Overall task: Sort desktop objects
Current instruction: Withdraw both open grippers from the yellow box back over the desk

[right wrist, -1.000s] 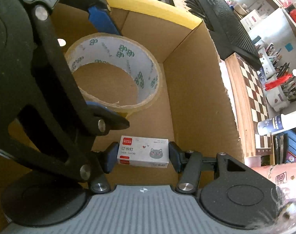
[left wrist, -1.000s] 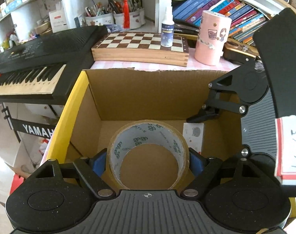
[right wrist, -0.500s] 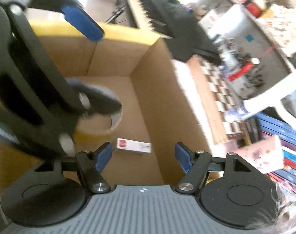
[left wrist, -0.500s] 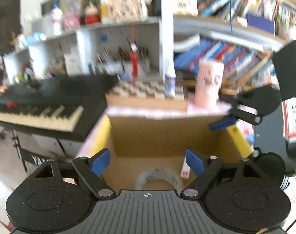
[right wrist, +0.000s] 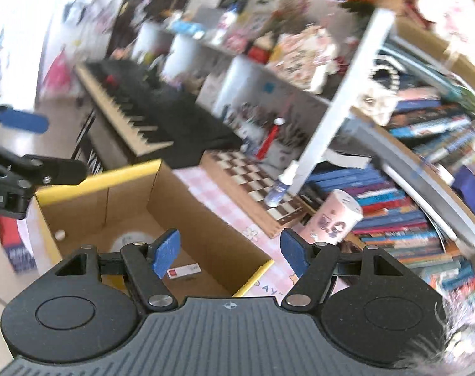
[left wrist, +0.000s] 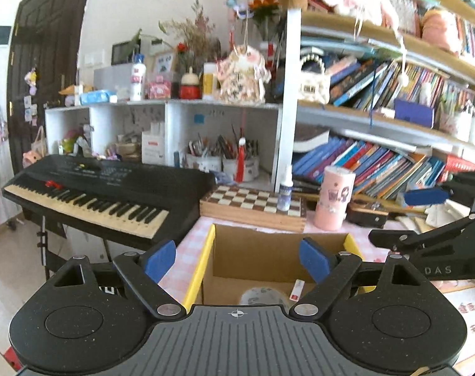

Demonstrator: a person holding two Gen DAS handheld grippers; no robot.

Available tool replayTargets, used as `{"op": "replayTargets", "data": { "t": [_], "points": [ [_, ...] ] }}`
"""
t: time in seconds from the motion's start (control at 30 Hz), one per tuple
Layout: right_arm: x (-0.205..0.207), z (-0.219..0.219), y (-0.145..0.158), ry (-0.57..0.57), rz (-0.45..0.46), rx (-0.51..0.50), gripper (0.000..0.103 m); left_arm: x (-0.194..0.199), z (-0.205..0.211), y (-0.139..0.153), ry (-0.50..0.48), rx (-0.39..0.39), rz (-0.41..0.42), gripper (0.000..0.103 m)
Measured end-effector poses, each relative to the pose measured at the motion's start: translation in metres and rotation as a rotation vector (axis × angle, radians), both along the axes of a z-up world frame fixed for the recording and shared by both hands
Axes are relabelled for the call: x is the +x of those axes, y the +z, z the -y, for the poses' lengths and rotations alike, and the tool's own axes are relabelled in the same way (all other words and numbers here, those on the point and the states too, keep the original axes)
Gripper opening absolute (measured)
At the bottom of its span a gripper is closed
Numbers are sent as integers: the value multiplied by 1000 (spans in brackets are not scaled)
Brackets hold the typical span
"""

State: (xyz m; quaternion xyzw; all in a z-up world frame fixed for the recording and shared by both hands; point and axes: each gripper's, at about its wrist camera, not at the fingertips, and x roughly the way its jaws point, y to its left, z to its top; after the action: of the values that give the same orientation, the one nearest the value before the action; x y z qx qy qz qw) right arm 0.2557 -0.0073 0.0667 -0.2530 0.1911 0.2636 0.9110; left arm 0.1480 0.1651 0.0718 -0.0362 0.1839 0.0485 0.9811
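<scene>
Gaping tongs [left wrist: 237, 258] (both pairs) empty

Tape roll [left wrist: 262, 296] at six o'clock, mostly hidden behind the gripper body; shelves [right wrist: 300, 47] at twelve o'clock blurred.

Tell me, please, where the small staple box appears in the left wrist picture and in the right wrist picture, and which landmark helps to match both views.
Left wrist view: the staple box is low, right of centre, inside the cardboard box, right of the tape roll.
Right wrist view: it lies low, left of centre, on the carton floor.
Shared landmark: the chessboard behind the carton.
</scene>
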Motion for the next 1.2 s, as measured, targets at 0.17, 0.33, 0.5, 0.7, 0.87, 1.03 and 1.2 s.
{"op": "replayTargets", "data": {
  "t": [0.17, 0.33, 0.5, 0.7, 0.87, 1.03, 1.2],
  "points": [
    [-42, 27, 11, -123, 31, 167, 71, -42, 0, 8, 12, 3, 58, 89],
    [-80, 46, 10, -223, -18, 210, 75, -76, 2, 2, 23, -17, 45, 89],
    [-123, 59, 0, -311, -18, 268, 75, -112, 4, -7, 61, -15, 29, 89],
    [-174, 73, -20, -417, -41, 348, 73, -146, 8, -16, 71, -5, 24, 89],
    [-210, 73, -34, -453, -46, 367, 73, -166, 12, -24, 73, -5, 10, 89],
    [-237, 66, -50, -459, -63, 354, 73, -178, 21, -33, 85, 3, 12, 89],
    [-254, 63, -63, -460, -71, 324, 73, -185, 35, -46, 32, 47, -30, 89]
  ]
}}
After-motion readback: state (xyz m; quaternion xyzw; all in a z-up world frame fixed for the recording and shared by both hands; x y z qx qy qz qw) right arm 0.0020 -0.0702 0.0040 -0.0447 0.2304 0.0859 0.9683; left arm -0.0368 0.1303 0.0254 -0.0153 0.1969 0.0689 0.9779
